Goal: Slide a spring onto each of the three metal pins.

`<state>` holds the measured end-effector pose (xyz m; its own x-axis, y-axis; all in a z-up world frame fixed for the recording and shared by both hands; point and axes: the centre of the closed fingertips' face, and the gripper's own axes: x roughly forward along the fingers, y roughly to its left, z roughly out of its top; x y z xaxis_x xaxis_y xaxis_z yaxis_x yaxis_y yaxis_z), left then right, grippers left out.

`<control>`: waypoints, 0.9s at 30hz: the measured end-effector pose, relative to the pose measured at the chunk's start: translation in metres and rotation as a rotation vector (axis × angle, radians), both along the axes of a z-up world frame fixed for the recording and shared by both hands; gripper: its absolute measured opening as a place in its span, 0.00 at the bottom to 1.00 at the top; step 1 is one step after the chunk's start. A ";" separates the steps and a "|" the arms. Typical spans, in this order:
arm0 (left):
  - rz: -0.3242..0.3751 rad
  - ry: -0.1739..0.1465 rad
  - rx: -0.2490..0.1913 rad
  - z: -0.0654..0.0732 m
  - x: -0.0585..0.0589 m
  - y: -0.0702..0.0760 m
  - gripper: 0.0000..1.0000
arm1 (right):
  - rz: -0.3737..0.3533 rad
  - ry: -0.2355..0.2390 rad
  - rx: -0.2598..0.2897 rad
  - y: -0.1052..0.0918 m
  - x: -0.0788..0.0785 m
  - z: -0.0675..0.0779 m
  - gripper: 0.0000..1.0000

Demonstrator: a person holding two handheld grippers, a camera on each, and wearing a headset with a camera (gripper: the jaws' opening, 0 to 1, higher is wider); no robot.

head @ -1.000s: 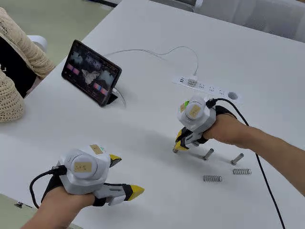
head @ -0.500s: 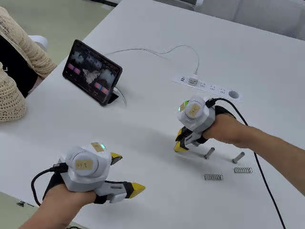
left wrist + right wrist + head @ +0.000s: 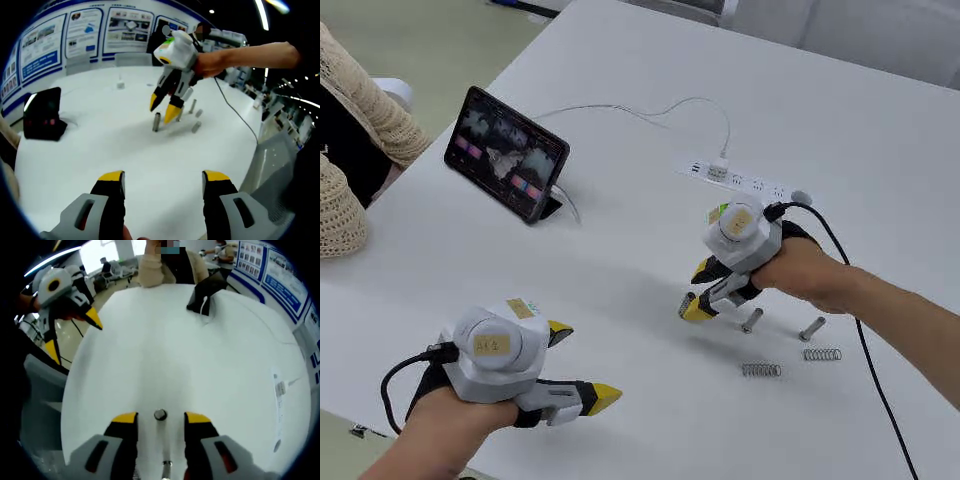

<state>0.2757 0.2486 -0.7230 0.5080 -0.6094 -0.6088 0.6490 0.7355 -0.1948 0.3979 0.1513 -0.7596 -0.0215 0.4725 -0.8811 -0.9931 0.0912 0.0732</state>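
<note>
As right hand-held gripper (image 3: 698, 290) gapes, pin (image 3: 160, 414) between

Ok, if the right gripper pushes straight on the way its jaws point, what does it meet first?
Most likely the upright metal pin, standing right between the open jaw tips of the right gripper; past it, bare white table.

Rounded white left gripper (image 3: 582, 364), matching right gripper (image 3: 698, 291), yellow-tipped jaws, black cables (image 3: 861, 335)

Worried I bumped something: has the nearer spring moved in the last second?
No. The nearer spring keeps its place against the pin just beyond it and the other spring; only the camera shifted.
</note>
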 end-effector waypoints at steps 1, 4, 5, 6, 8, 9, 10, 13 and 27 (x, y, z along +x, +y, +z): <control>-0.001 0.000 0.000 0.000 0.000 0.000 0.64 | -0.006 0.000 0.006 0.000 0.000 0.001 0.38; -0.003 -0.002 -0.002 0.002 0.000 -0.002 0.64 | -0.033 0.003 0.033 -0.001 0.000 0.006 0.40; -0.003 -0.001 -0.003 0.002 -0.001 -0.002 0.64 | -0.038 0.004 0.038 -0.001 0.000 0.007 0.39; -0.005 -0.002 -0.003 0.002 -0.001 -0.003 0.64 | -0.043 0.005 0.046 -0.002 -0.001 0.009 0.39; -0.006 -0.002 -0.004 0.002 -0.001 -0.003 0.64 | -0.058 0.010 0.061 -0.002 -0.002 0.011 0.39; -0.007 -0.002 -0.005 0.003 -0.001 -0.004 0.64 | -0.068 0.014 0.069 -0.002 -0.003 0.012 0.39; -0.008 -0.003 -0.005 0.003 -0.001 -0.004 0.64 | -0.083 0.016 0.087 -0.001 -0.003 0.014 0.39; -0.009 -0.004 -0.008 0.004 0.000 -0.005 0.64 | -0.114 0.027 0.119 -0.001 -0.005 0.017 0.39; -0.022 -0.009 -0.013 0.006 0.001 -0.013 0.64 | -0.322 0.061 0.315 -0.009 0.003 0.038 0.44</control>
